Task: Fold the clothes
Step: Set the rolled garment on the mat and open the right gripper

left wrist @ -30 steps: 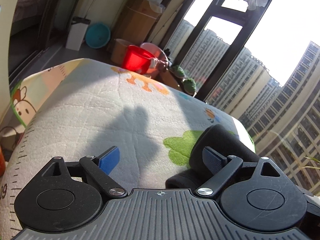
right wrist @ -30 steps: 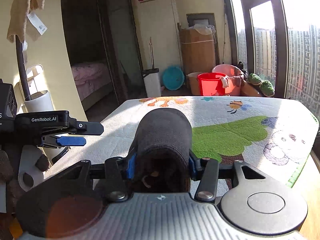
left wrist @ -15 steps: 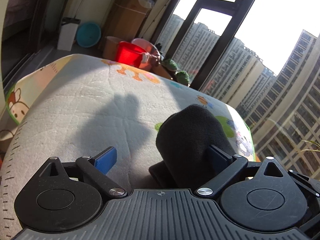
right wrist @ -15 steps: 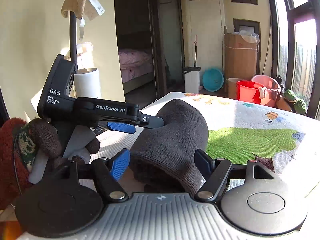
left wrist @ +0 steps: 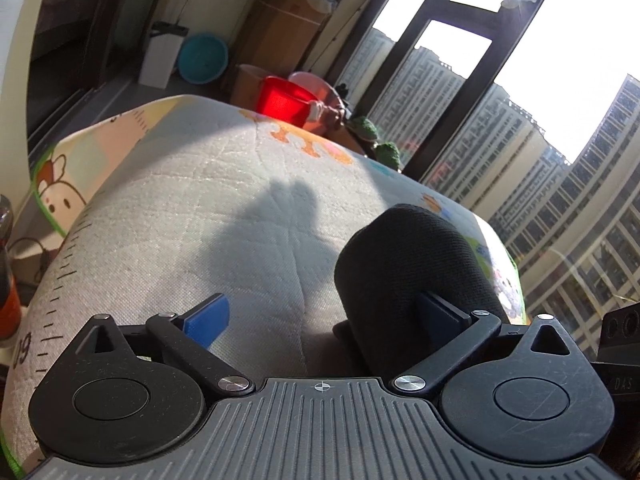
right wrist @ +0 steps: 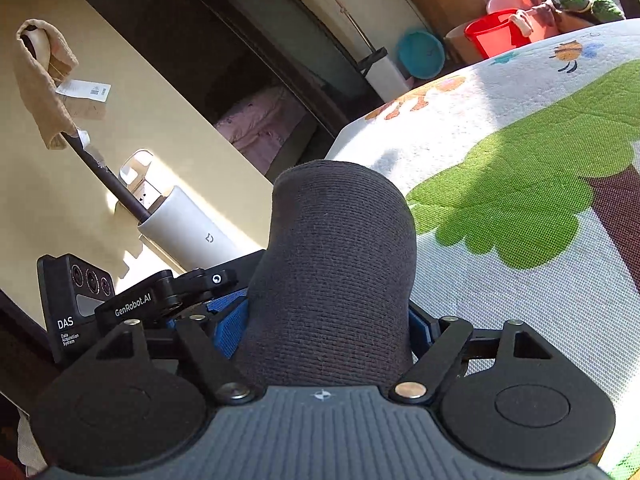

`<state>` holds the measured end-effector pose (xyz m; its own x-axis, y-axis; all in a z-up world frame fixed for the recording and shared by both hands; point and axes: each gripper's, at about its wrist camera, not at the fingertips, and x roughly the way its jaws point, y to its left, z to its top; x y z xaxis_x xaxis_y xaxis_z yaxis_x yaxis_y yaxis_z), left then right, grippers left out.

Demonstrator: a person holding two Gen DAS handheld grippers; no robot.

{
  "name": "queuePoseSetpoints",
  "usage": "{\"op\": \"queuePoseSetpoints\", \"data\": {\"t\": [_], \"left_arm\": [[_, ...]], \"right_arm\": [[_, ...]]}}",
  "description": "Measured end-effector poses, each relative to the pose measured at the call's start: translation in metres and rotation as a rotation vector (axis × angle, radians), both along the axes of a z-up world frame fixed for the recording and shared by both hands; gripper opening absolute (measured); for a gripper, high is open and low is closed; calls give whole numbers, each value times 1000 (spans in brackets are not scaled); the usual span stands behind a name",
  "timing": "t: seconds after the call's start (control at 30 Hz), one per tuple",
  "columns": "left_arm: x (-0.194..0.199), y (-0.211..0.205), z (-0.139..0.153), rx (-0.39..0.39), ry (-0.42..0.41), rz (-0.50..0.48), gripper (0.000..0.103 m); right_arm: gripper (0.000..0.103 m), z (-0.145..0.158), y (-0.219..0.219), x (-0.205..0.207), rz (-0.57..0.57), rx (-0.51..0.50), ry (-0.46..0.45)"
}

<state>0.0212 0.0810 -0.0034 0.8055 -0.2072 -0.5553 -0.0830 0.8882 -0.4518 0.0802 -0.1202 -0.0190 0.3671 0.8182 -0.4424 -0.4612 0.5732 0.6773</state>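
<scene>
A dark grey knitted garment, rolled into a thick bundle [right wrist: 332, 272], sits between the blue pads of my right gripper [right wrist: 324, 326], which is shut on it above the printed play mat [right wrist: 520, 208]. In the left wrist view the same bundle [left wrist: 404, 264] stands at the right, touching the right pad [left wrist: 440, 312]. My left gripper [left wrist: 320, 316] is open, its left pad [left wrist: 208, 316] apart from the cloth. The left gripper's body [right wrist: 132, 304] shows at the left of the right wrist view, close beside the bundle.
The mat [left wrist: 192, 216] covers a table. Beyond its far edge are a red bucket [left wrist: 284, 100], a teal basin [left wrist: 202, 58] and a cardboard box [left wrist: 280, 28]. A white canister [right wrist: 188, 232] with a rod stands at the left wall. Tall windows are at the right.
My right gripper has closed on the bundle and tilted, swinging left. My left gripper has come in close beside the bundle, its jaws still wide.
</scene>
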Motion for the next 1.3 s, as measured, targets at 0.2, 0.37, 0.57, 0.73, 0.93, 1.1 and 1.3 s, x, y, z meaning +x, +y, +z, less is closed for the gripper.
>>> {"op": "queuePoseSetpoints", "data": {"t": [0.2,0.37,0.57,0.73,0.93,1.1,1.3], "left_arm": [[39,-21,20,110,-46,-2,102],[53,-46,37,127,-91,-30,101],[37,-58,-1,40,-45,-41,102],[34,-48,-22,-55,-66,-18,103],[32,-50,-26,-43,-96,-26,103],[32,-46,-28,-67,-82,-3,103],[32,-48,-27,-62,-83,-17,103]], "right_arm": [[62,-5,-20,8,-156,115,-17],[65,-12,-35,15,-292,94,-20],[84,-6,-44,0,-291,-64,-93],[103,15,-60,-12,-312,-136,-198],[103,44,-41,-8,-380,-247,-414],[103,21,-13,55,-350,-350,-199],[103,1,-37,65,-330,-163,-35]]}}
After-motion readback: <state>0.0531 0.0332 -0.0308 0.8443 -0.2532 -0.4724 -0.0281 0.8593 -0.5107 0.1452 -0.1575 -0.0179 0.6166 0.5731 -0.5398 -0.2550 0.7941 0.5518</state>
